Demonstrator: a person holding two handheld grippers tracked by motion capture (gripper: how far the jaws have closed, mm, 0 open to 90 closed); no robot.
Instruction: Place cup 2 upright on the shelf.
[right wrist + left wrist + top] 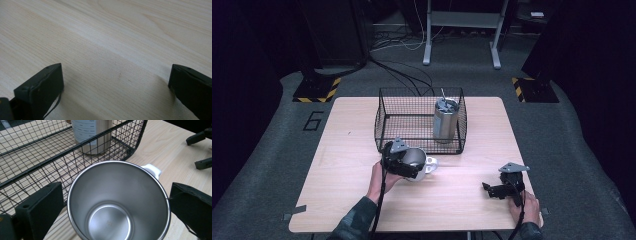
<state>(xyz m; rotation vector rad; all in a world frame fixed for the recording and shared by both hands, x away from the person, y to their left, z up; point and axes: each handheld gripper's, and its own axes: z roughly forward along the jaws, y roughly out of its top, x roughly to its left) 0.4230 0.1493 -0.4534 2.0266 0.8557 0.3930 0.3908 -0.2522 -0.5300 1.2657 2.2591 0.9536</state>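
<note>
A steel mug [416, 159] with a white handle [431, 164] stands on the wooden table [352, 150], just in front of the wire basket [382, 115]. My left gripper [411, 164] reaches over it from the left. In the left gripper view I look down into the mug [117, 202]; my left gripper [116, 186] is open, a black jaw close on either side of the rim. My right gripper [493, 184] rests low at the table's front right, open, with bare wood between the jaws of the right gripper [117, 67].
The black wire basket [50, 160] holds an upright steel canister [445, 120] in its right half, and the canister [91, 135] is labelled. The right gripper [201, 150] shows far off on the table. Cables and stand feet [317, 90] lie on the floor behind.
</note>
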